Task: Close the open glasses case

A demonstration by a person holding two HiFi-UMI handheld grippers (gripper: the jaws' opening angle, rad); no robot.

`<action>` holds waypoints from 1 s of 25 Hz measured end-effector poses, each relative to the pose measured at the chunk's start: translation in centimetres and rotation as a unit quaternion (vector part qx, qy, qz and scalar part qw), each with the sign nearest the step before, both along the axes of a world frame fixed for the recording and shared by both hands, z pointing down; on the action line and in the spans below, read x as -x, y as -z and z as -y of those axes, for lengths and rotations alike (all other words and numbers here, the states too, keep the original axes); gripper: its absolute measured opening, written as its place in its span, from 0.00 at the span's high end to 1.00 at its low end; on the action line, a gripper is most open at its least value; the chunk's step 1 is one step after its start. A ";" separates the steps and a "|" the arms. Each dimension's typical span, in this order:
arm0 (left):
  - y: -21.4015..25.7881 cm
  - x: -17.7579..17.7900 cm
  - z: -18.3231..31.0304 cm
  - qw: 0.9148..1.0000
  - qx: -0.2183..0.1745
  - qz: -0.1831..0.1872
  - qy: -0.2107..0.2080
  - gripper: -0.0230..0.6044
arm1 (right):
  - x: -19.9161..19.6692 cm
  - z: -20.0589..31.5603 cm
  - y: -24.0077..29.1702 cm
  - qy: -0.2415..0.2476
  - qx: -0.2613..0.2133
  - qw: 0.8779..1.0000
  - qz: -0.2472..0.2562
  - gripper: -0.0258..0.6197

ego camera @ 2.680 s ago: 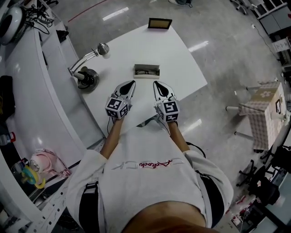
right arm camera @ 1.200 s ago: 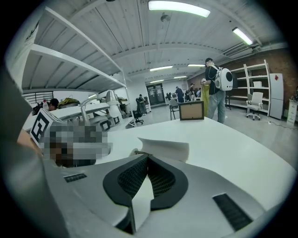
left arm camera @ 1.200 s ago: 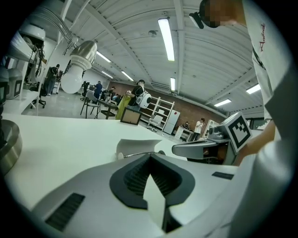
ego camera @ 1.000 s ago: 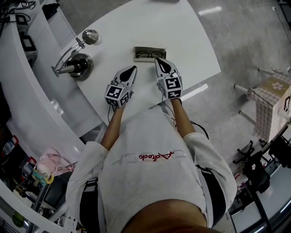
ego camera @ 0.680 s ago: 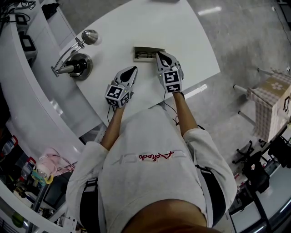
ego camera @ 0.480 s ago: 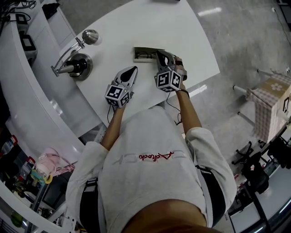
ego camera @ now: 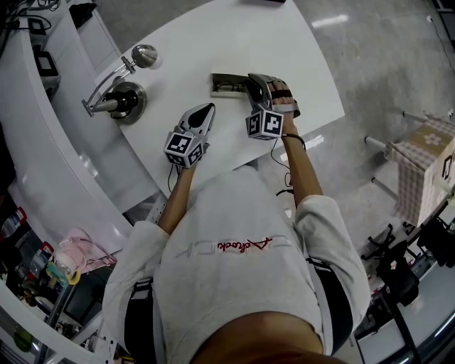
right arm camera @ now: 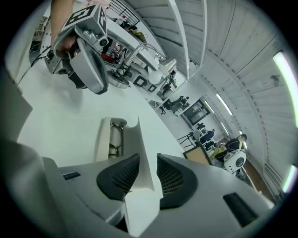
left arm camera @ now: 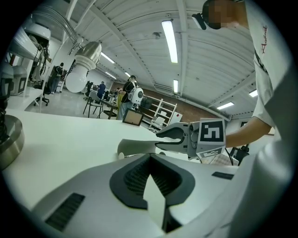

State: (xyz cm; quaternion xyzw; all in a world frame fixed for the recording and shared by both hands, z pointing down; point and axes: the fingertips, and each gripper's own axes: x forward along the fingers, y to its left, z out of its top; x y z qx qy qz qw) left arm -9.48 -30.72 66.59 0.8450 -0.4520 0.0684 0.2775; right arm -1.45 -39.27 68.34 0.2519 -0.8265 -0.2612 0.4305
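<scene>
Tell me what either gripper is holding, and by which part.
Nothing is held. The right gripper has just been opening its jaws, which straddle the raised lid of the glasses case without clamping it. The left gripper is shut and empty.

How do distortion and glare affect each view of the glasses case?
Head view: sharp, evenly lit, glasses case clear, glare only on the floor. Right gripper view: fisheye, dark corners, case crisp. Left gripper view: same fisheye, ceiling lights glaring.

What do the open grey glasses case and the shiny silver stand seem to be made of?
The open grey glasses case: probably stiff board or plastic, matte; thin flat lid, no glare. The shiny silver stand: likely polished metal; its dome shows bright highlights.
</scene>
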 end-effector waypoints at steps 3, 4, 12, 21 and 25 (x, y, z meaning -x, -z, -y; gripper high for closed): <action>-0.1 0.0 -0.1 1.000 0.001 0.001 -0.001 0.92 | 0.0 0.3 -0.7 0.001 0.005 1.000 -0.013 0.76; -0.2 0.0 -0.1 1.000 0.002 0.001 -0.001 0.92 | 0.0 0.3 -0.9 0.004 0.006 1.000 -0.019 0.76; -0.3 0.2 0.0 1.000 0.003 0.001 0.000 0.92 | 0.0 0.4 -1.0 0.013 0.005 0.999 -0.036 0.90; 0.2 -0.1 -0.1 1.000 -0.002 -0.002 -0.003 0.92 | -0.1 -1.6 -1.1 0.013 -0.003 0.999 -0.042 0.91; 0.3 -0.2 -0.1 1.000 -0.003 -0.002 -0.005 0.92 | -0.2 -3.7 -1.8 0.025 0.008 0.998 -0.048 0.91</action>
